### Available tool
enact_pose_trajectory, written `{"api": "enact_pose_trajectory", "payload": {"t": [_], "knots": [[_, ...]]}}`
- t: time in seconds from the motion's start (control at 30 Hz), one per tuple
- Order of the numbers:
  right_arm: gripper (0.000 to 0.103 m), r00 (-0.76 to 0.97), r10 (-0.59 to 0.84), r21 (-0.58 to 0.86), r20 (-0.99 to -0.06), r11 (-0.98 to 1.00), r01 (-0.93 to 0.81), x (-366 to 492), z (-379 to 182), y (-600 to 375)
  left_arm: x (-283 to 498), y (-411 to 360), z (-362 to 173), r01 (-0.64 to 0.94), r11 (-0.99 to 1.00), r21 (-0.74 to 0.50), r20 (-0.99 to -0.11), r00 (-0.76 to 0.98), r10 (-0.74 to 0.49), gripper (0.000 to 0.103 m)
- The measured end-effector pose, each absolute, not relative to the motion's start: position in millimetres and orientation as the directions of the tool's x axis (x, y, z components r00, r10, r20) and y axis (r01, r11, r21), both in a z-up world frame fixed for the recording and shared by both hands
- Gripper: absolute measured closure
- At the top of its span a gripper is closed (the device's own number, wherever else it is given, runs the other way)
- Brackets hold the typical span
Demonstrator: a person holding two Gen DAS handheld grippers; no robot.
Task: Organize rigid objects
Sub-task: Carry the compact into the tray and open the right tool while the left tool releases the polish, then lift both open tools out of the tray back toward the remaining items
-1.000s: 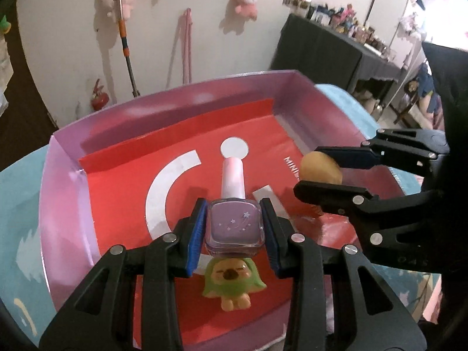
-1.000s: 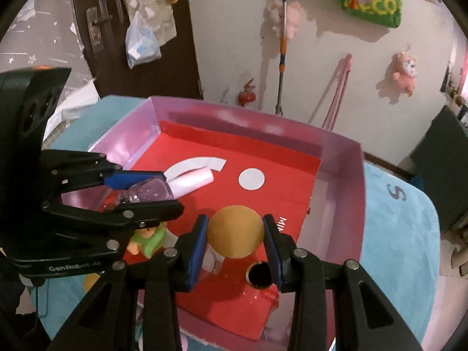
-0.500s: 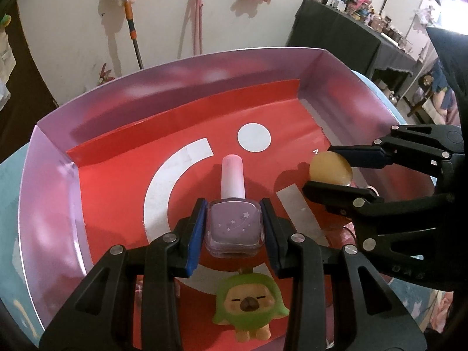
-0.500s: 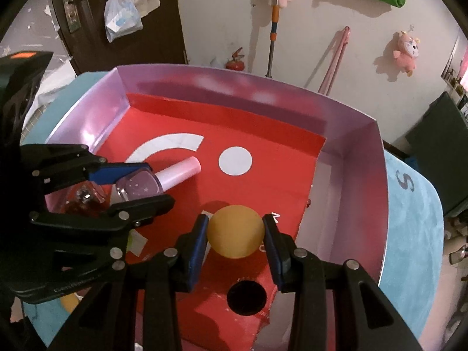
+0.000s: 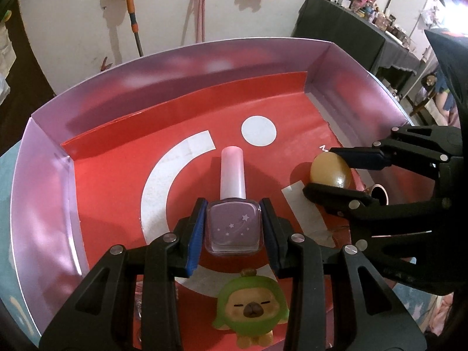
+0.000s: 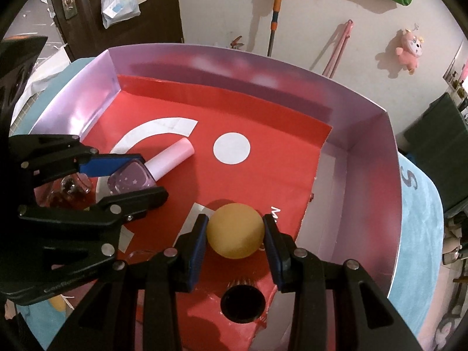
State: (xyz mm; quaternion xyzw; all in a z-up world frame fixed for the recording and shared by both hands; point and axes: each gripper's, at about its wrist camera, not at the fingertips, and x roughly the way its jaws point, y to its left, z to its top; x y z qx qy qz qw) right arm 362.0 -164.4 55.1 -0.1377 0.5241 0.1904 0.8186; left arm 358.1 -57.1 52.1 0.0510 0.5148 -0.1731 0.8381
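Hovering over red-floored purple box [image 5: 52,158]: left hand-held gripper [image 5: 232,228] clamps lilac square nail-polish bottle [image 5: 232,225], cap pointing away; right hand-held gripper [image 6: 235,234] clamps orange ball [image 6: 235,231].

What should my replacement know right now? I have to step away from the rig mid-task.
Left gripper: shut on the purple nail polish bottle, over the box.
Right gripper: shut on the yellow ball, over the box's right side.
Already in the box: green hooded figurine, black ring-shaped thing, small glass bottle.
Left: set down both held items, release.
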Motion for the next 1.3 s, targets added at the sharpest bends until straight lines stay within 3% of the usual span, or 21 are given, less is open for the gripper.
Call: {"api": "enact_pose_trajectory", "payload": {"t": [0.77, 1.1, 1.3], "knots": [[0.058, 0.37, 0.162, -0.027, -0.915, 0.889, -0.456, 366.9, 52.6, -164.5, 359.5, -50.3, 53.2, 0.327, 0.936, -0.131, -0.877, 0.403, -0.264, 0.067], [0.053, 0.367, 0.163, -0.022, -0.916, 0.892, -0.451, 366.8, 53.3, -164.7, 359.8, -39.9, 58.6, 0.301, 0.94, -0.158, -0.863, 0.42, -0.28, 0.048], [0.049, 0.376, 0.171, -0.015, -0.91, 0.895, -0.445, 364.9, 59.8, -167.7, 352.8, -35.9, 67.8, 0.297, 0.94, -0.17, -0.849, 0.439, -0.293, 0.048]]}}
